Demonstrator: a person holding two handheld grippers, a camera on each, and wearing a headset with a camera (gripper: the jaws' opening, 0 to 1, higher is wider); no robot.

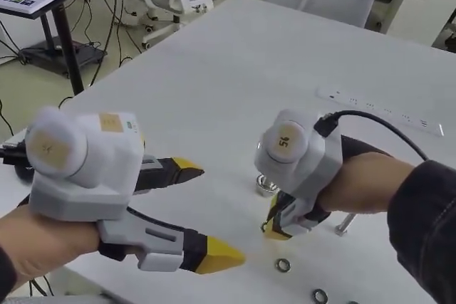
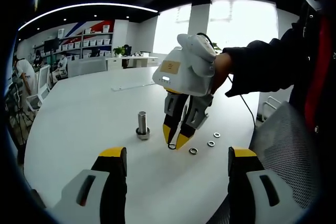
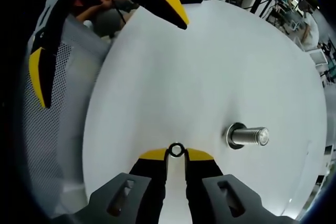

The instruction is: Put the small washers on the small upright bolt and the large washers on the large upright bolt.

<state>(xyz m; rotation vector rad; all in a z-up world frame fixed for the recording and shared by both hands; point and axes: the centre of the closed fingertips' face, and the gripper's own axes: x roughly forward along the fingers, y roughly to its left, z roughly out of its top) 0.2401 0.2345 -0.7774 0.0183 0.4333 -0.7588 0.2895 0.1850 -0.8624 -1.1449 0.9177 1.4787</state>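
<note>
right gripper (image 3: 176,154): fingers clenched on a washer (image 3: 177,149), tips down at the surface (image 3: 210,66)
left gripper (image 1: 211,211): fingers released, wide apart
large bolt (image 3: 247,136): upright, near the washer

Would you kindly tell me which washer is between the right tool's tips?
The washer pinched in the right tool's yellow tips, near the large upright bolt; the other three washers lie loose on the table.

The left hand-held gripper (image 1: 217,213) and right hand-held gripper (image 1: 273,230) are each showing a pale grey moulded body, black jaws tipped in yellow and a tan round sticker (image 1: 286,140). A black cable (image 1: 385,122) is running off the right unit, and the person is wearing a dark sleeve (image 1: 427,211).
</note>
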